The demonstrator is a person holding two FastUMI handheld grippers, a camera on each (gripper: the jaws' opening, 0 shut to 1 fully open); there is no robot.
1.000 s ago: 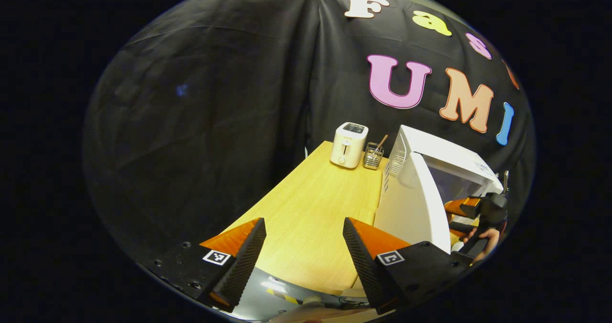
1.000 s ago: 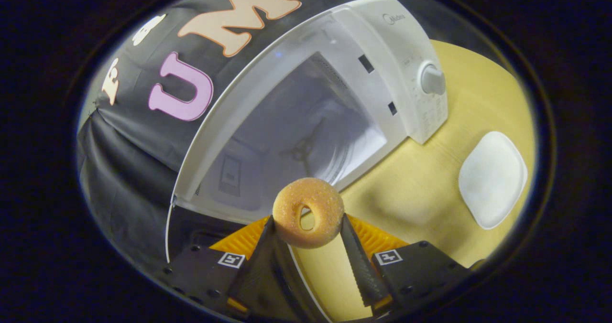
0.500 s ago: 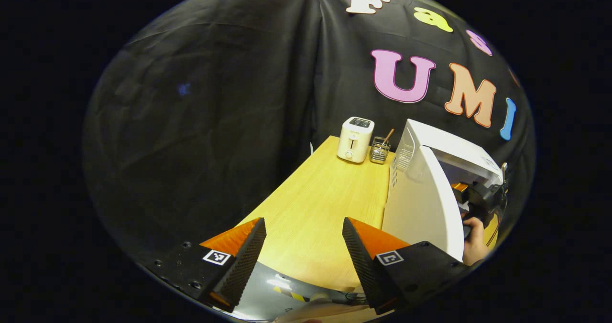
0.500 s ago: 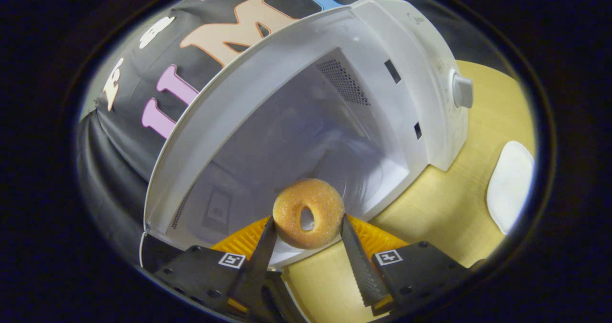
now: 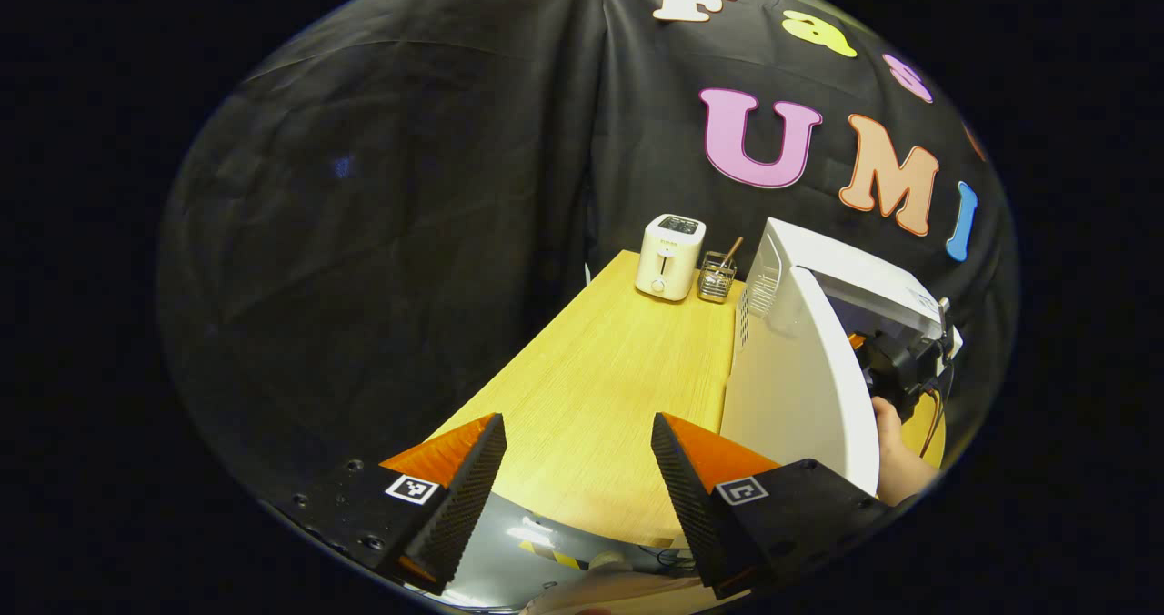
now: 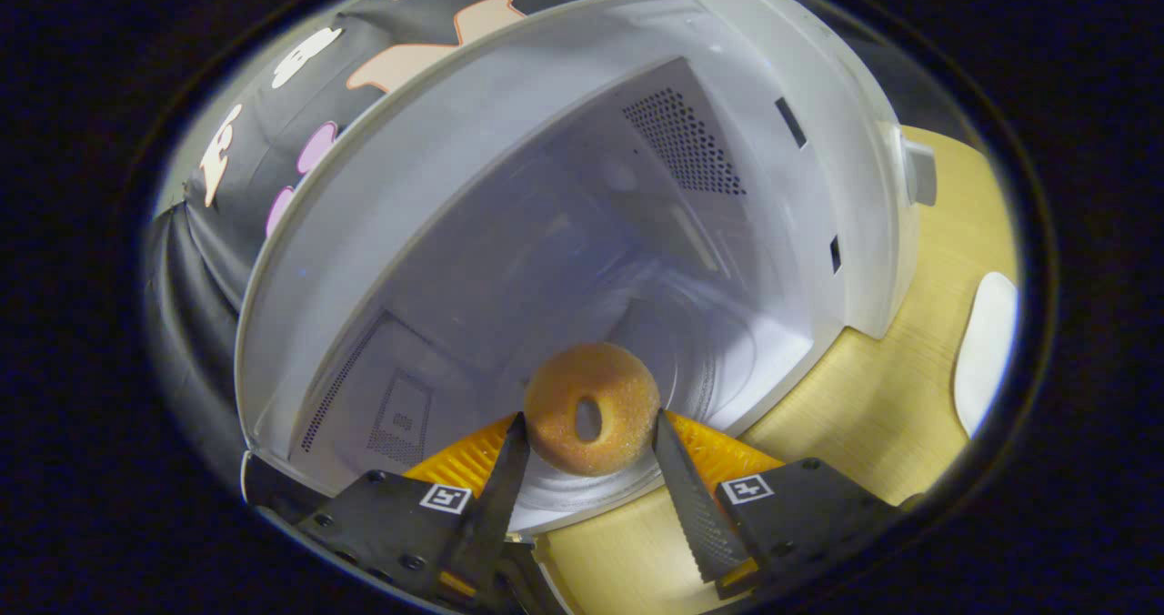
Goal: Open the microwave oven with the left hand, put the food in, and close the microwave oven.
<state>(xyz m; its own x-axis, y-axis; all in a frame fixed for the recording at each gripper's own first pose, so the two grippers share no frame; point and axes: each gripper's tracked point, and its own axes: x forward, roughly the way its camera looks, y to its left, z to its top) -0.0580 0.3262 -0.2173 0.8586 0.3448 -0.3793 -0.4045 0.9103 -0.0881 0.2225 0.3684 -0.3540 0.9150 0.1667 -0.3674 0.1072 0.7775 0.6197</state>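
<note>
A: What does my right gripper (image 6: 587, 433) carry?

B: A doughnut (image 6: 591, 408), ring-shaped with a grainy, sugared crust, held on edge. I have both ribbed fingers (image 6: 496, 497) pressed on its opposite sides, so its hole faces the camera.

A: And where is it relative to the microwave oven (image 6: 800, 142)?

B: At the mouth of the cavity. Just beyond my fingertips lies the round glass turntable (image 6: 718, 360), smooth and reflective. The cavity walls are pale, with perforated vent panels above right and below left of the fingers. The control knob (image 6: 918, 171) sits on the front panel to the far right, and a smooth white rounded plate (image 6: 982, 347) rests on the light wood-grain table (image 6: 873, 406) right of the oven.

A: My left gripper (image 5: 577, 442)?

B: Fingers spread wide, holding nothing, over the near edge of the table (image 5: 600, 369). To the right of them stands the oven's white door (image 5: 800, 388), swung open. Past its edge I see the right gripper (image 5: 896, 369) and the hand (image 5: 896, 456) holding it. Far ahead stand a boxy white toaster (image 5: 670, 256) and a wire-mesh holder (image 5: 716, 277) with a stick in it.
</note>
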